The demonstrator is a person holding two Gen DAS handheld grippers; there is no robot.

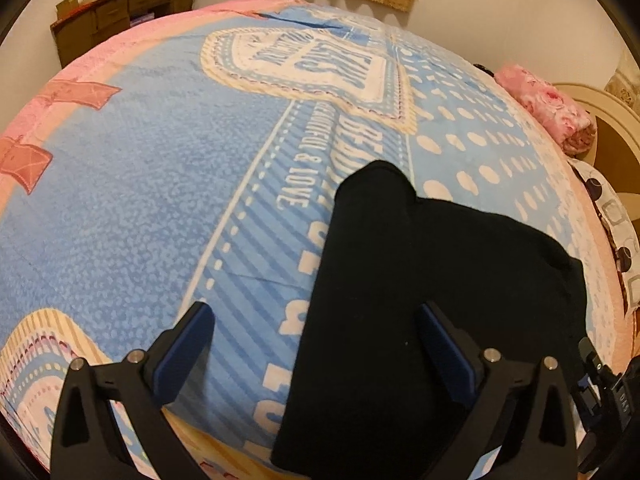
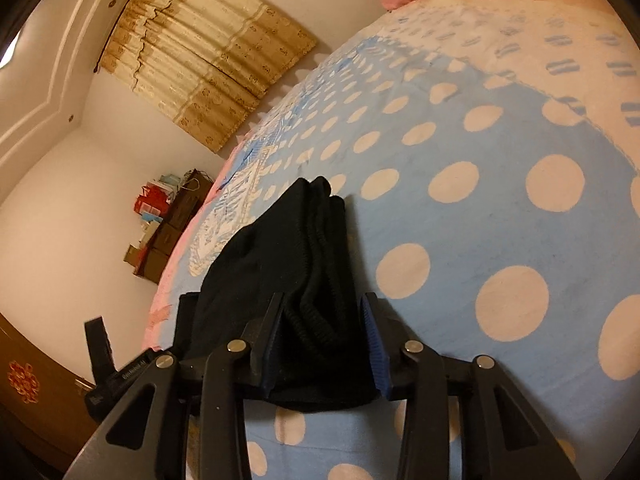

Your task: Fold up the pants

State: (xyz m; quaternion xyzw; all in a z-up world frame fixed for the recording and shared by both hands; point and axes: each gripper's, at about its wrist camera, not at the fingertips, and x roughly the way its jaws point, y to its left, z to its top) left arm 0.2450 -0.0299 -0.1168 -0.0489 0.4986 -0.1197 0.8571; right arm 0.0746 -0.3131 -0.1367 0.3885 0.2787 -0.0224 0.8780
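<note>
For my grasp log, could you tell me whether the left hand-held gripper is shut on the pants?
No, the left hand-held gripper is wide open above the pants, gripping nothing.

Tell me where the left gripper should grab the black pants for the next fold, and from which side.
Probably the long free edge of the black pants, which lies flat on the blanket between the open left gripper fingers. Come in low from the left side, one finger sliding under. The right gripper already brackets the bunched waistband end; whether it is clamped is unclear.
</note>
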